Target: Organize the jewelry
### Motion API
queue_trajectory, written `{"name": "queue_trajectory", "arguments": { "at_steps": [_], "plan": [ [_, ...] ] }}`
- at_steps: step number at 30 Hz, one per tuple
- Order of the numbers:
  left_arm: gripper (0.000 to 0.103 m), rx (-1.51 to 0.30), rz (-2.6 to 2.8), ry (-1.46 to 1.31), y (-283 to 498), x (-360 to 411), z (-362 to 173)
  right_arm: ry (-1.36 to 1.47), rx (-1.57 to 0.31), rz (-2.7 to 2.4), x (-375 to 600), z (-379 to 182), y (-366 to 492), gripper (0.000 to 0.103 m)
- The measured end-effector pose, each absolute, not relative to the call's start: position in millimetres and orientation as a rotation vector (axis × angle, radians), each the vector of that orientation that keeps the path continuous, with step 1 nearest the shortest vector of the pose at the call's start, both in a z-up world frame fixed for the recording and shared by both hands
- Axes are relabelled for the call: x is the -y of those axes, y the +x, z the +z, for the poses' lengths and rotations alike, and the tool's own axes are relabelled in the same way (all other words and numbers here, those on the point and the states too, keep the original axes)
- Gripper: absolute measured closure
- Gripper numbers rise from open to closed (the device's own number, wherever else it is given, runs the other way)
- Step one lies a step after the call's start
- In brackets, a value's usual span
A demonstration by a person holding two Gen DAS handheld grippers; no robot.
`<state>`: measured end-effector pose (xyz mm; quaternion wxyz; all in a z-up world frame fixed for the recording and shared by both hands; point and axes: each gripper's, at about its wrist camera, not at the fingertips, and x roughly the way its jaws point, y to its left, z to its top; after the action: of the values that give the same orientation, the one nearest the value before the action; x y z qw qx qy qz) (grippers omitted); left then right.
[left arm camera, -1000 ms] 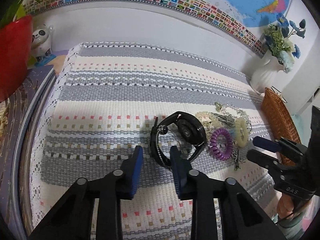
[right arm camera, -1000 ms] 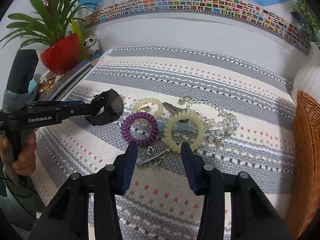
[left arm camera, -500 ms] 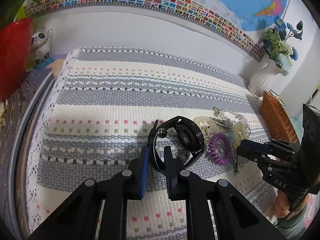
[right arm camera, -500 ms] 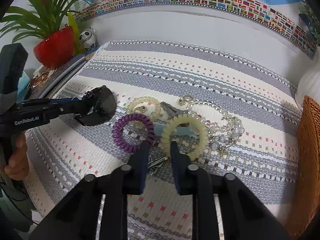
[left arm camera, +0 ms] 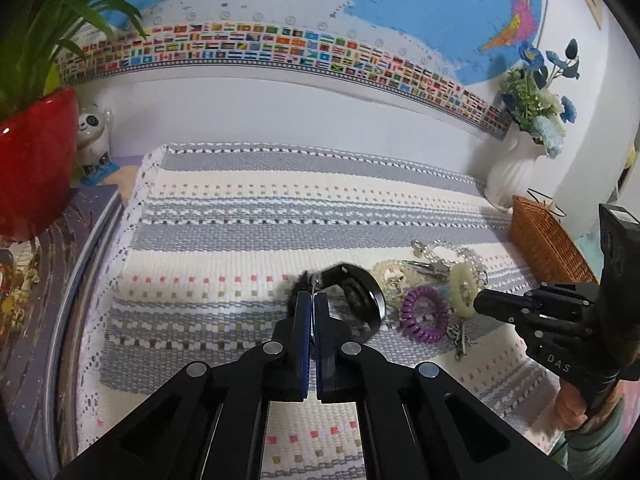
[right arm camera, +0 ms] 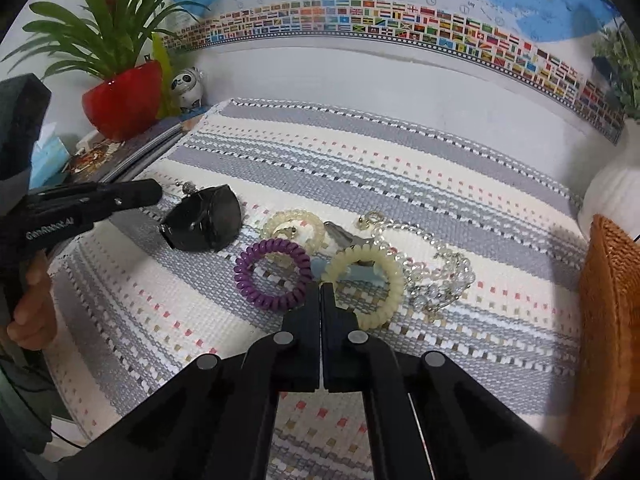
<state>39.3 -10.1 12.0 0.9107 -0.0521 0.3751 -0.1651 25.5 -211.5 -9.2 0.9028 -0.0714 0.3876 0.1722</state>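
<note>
Woven cloth in grey and cream stripes (left arm camera: 248,216) covers the desk and carries a cluster of jewelry toward its right side. Left hand-held gripper (left arm camera: 312,304): blue-padded fingers drawn together, clamped on the strap of the black wristwatch (left arm camera: 360,296), which appears tilted up off the cloth beside the other pieces. Right hand-held gripper (right arm camera: 321,296): fingers pressed together at the near edge of the cluster; the small silver charm (left arm camera: 460,338) lies at its tips in the left wrist view, but whether it is pinched cannot be told. Purple spiral hair tie (right arm camera: 273,274) lies flat just right of the watch, touching the pale yellow spiral hair tie (right arm camera: 366,280). Behind them rest a cream beaded bracelet (right arm camera: 294,224) and a clear crystal bead chain (right arm camera: 440,276), the latter trailing toward the brown wicker basket (right arm camera: 612,320) at the right edge. Background, left: red plant pot (right arm camera: 122,100) with green leaves and a small panda figurine (right arm camera: 187,88). Background, right: white ribbed vase (left arm camera: 512,176) holding blue flowers. A world map with a flag border (left arm camera: 280,46) hangs on the wall.
</note>
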Motion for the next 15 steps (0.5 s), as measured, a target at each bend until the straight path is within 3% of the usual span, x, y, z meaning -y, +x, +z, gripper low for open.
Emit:
{"name": "queue_trajectory", "arguments": {
  "at_steps": [2,4,15],
  "plan": [
    [0.102,-0.779,-0.342,-0.119,41,7,10,-0.138,-0.823,0.34,214,-11,30,0.079],
    [0.102,-0.785,-0.349,-0.128,42,5,7,-0.116,-0.828,0.343,216,-13,33,0.07],
    [0.101,-0.833,-0.381,-0.158,50,7,-1,-0.173,-0.886,0.299,201,-28,51,0.07]
  ]
}}
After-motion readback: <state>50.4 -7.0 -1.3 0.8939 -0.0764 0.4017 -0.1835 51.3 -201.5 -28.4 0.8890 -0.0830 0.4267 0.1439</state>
